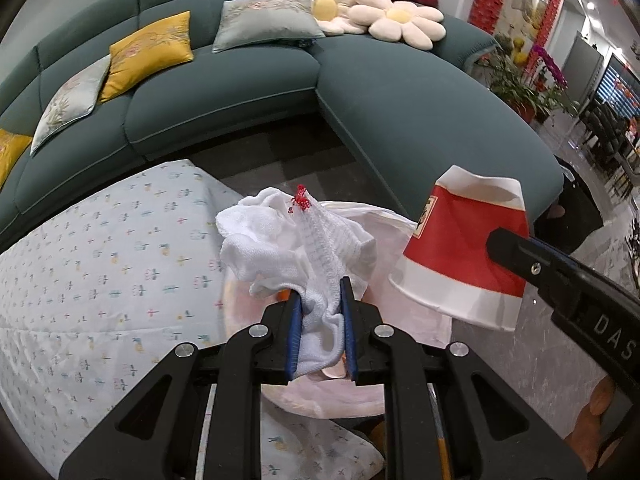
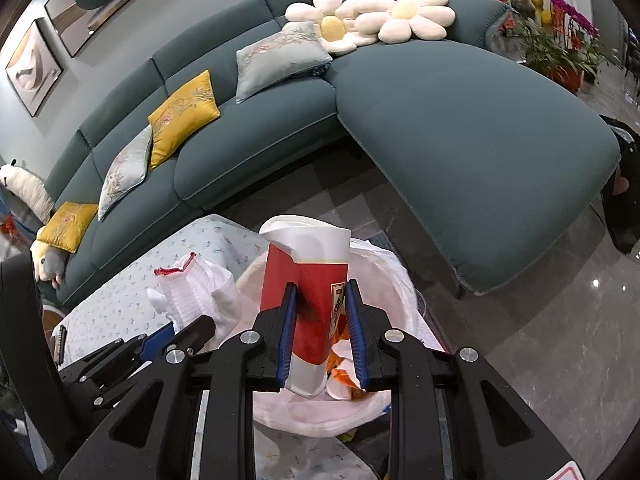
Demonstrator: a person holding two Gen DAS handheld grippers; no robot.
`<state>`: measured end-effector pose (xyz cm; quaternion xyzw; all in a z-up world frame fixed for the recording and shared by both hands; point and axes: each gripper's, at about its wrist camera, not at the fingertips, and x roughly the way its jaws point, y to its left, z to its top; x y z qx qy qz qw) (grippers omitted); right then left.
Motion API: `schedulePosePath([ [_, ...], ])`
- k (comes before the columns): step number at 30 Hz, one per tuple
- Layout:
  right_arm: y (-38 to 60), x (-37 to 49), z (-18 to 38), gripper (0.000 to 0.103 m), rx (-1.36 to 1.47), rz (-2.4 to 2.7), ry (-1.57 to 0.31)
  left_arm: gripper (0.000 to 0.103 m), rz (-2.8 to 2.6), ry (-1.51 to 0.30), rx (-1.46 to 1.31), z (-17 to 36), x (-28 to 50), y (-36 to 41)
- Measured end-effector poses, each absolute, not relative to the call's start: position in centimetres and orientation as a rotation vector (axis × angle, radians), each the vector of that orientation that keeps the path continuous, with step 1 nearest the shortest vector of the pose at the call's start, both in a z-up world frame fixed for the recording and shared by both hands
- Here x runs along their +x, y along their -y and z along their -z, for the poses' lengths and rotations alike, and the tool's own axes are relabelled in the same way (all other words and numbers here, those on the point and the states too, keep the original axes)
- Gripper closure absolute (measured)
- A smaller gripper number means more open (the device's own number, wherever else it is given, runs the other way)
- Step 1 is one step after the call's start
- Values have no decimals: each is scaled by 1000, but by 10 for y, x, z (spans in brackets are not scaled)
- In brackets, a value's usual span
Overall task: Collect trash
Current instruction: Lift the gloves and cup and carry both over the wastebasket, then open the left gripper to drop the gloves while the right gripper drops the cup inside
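Lower centre, left view: left gripper point(image 1: 320, 320) pinches white cloth point(image 1: 296, 240) above lined bin point(image 1: 400, 400). Right: right gripper point(image 2: 320, 332) clamps crushed red cup point(image 2: 308, 292) (over bin). Release each only once centred above the opening.

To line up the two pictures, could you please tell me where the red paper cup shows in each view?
Left wrist: the paper cup is at right, held by the right tongs.
Right wrist: it is at centre, over the bin bag.
Shared landmark: the daisy cushions.
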<state>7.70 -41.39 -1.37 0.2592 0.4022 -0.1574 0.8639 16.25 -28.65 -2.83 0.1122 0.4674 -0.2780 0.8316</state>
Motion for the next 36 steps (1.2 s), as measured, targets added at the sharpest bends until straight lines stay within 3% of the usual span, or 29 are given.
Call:
schedulePosePath([
  [6,423,72,21,80,560,339,-849,81,595,-1010,245,36,161,300],
  [9,426,69,23,80,567,341,-850,65,583,-1004,259,38,159,302],
  [13,425,72,24,80,569,339,-851,57,574,-981,272,37,157,302],
  [24,413,83,21,81,543,305,-862,54,531,-987,251,36,165,287],
  [29,405,90,19,81,519,288,-871,49,510,-987,239,36,168,278],
  [36,398,94,15,73,507,283,-867,45,490,-984,231,35,170,267],
])
